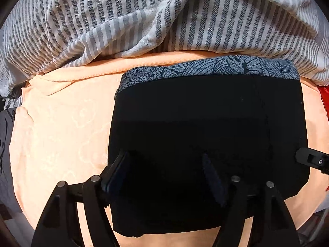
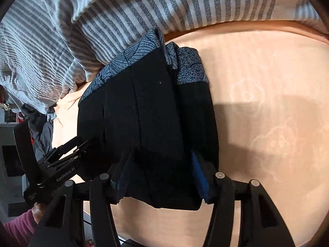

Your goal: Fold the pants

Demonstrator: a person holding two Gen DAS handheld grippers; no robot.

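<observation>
Pants [image 1: 207, 135] already folded into compact black block, patterned blue-grey waistband at far edge, lying on peach sheet [image 1: 61, 127] just in front of striped duvet [image 1: 102, 16]. Little seems left: maybe final pat or release. Left gripper [image 1: 164, 164] low over near edge, fingers spread wide over fabric, holding nothing. Right gripper [image 2: 160, 164] likewise spread, straddling folded bundle's end; real grip not evident.

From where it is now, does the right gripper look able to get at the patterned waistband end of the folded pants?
Probably yes. The right gripper is open over the near edge of the black pants, and nothing lies on the fabric between it and the patterned waistband, which sits against the striped bedding.
</observation>
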